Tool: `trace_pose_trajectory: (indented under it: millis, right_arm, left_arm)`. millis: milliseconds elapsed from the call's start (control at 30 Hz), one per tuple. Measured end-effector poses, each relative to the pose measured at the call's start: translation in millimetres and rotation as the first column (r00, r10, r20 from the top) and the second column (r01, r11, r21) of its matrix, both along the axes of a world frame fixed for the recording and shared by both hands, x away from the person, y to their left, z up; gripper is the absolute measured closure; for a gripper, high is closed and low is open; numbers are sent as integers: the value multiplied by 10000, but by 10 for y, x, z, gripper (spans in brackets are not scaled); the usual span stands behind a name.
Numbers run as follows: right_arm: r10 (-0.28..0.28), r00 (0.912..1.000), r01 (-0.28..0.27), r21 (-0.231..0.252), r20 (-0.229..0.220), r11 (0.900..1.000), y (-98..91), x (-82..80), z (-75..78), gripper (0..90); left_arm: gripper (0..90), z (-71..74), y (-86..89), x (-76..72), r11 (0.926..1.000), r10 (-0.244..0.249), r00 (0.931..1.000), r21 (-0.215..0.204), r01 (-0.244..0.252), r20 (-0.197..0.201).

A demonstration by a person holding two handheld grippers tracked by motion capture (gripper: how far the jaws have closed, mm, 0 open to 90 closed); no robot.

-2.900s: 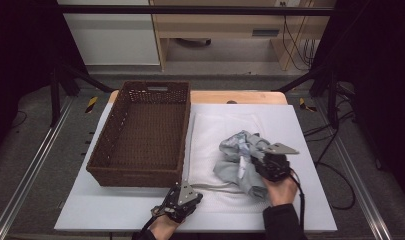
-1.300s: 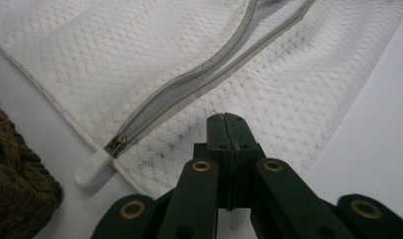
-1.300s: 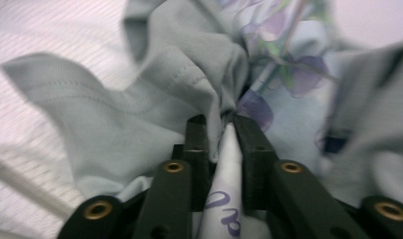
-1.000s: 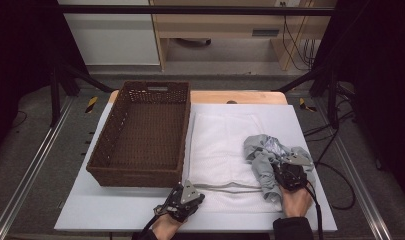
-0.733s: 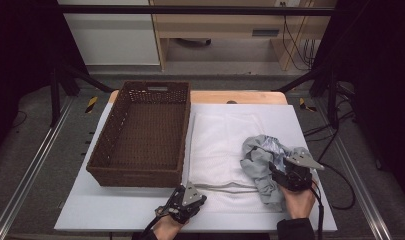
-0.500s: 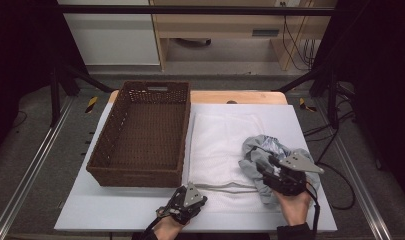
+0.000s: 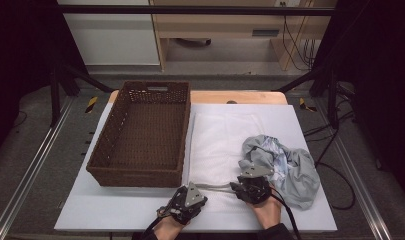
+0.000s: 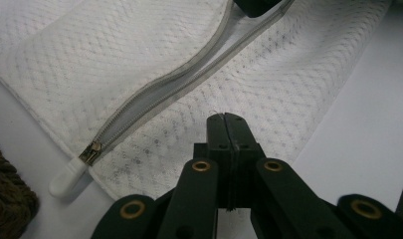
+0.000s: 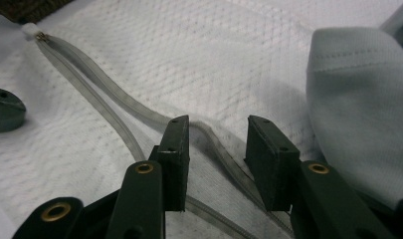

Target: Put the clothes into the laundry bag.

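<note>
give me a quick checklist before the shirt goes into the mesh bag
1. Left gripper pinning the mesh bag near edge: ok, jaws shut on the fabric.
2. Zipper opened: ok, its two tapes stand apart.
3. Right gripper gripping the upper zipper tape: not ok, jaws have just been closing but stand apart over it.
4. Grey garment beside the opening: ok, bunched on the bag's right side.
5. Mouth wide enough for the garment: cannot tell.
</note>
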State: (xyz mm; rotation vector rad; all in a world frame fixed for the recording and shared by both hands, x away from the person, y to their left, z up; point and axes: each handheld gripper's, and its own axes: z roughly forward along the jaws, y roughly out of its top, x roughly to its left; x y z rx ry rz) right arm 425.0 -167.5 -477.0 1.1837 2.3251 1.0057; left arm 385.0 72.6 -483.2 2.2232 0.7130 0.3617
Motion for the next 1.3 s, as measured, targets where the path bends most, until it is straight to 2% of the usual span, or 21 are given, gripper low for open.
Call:
trace_pose_trajectory:
  millis: [133,267,333,367,467,567,600,633,667,700,800,867,900,967,1000,1067,1100,1133,1233,1267,1300]
  right_arm:
    - [-95,10000,95,-38,0,9999,-13,2,-34,649]
    - [-327,9994,327,42,103,9995,-15,20,-56,716]
    - [-427,9986,428,-21,298,9991,-1,40,-65,786]
    - [-427,9986,428,-21,298,9991,-1,40,-65,786]
    - [-559,9980,568,-304,298,9979,33,73,-50,889]
    - [-559,9979,568,-293,317,9980,31,67,-27,891]
    - [-559,9979,568,-293,317,9980,31,67,-27,891]
    - [-568,9971,570,-34,501,9984,10,43,30,891]
    - [-568,9971,570,-34,501,9984,10,43,30,891]
    - [-569,9954,553,228,772,9982,-9,17,102,891]
    - [-514,9929,470,433,1070,9980,-26,-7,156,891]
    - [-510,9909,441,579,1242,9973,-34,-26,192,891]
    - [-516,9890,422,703,1386,9966,-47,-33,210,892]
    - [-519,9884,406,809,1427,9959,-68,-35,221,891]
    - [-540,9881,416,881,1441,9952,-74,-39,228,891]
    - [-475,9882,333,991,1454,9945,-91,-41,242,891]
    - [-480,9878,325,1050,1481,9939,-98,-43,248,892]
    - [-480,9878,325,1050,1481,9939,-98,-43,248,892]
    - [-460,9884,292,1161,1447,9928,-108,-49,258,891]
    - [-429,9887,264,1146,1435,9931,-110,-51,259,891]
    - [-424,9890,259,1161,1420,9929,-111,-56,260,891]
  left_arm:
    - [897,-1,5,7,10000,-13,10000,-56,13,-48]
    - [896,4,3,16,10000,-2,9999,-72,2,-126]
    - [896,6,-1,19,10000,10,9999,-69,-11,-146]
    - [895,6,-1,19,10000,10,9999,-69,-11,-146]
    - [881,16,-20,24,10000,11,9998,-24,-11,-185]
    - [867,38,-28,27,10000,20,9998,-51,-21,-178]
    - [867,62,-26,31,9999,18,9999,-159,-20,-148]
    - [845,94,-25,31,9997,-8,10000,-249,6,-70]
    - [845,133,-26,31,9995,22,10000,-302,-20,86]
    - [809,219,-27,49,9988,88,9994,-475,-71,348]
    - [783,300,-42,87,9976,146,9986,-688,-111,506]
    - [750,359,-96,127,9971,200,9973,-742,-148,702]
    - [685,379,-138,151,9973,211,9968,-713,-156,773]
    - [624,399,-244,202,9987,275,9940,-455,-227,1061]
    - [593,398,-364,268,9993,310,9909,-240,-281,1308]
    - [560,392,-421,307,9993,343,9903,-176,-322,1346]
    - [550,369,-527,387,9992,393,9902,-127,-379,1340]
    - [550,369,-527,387,9992,393,9902,-127,-379,1340]
    - [556,322,-660,499,9986,437,9904,234,-471,1312]
    - [592,307,-681,531,9987,378,9915,290,-417,1243]
    - [644,289,-696,558,9992,344,9938,152,-362,1058]
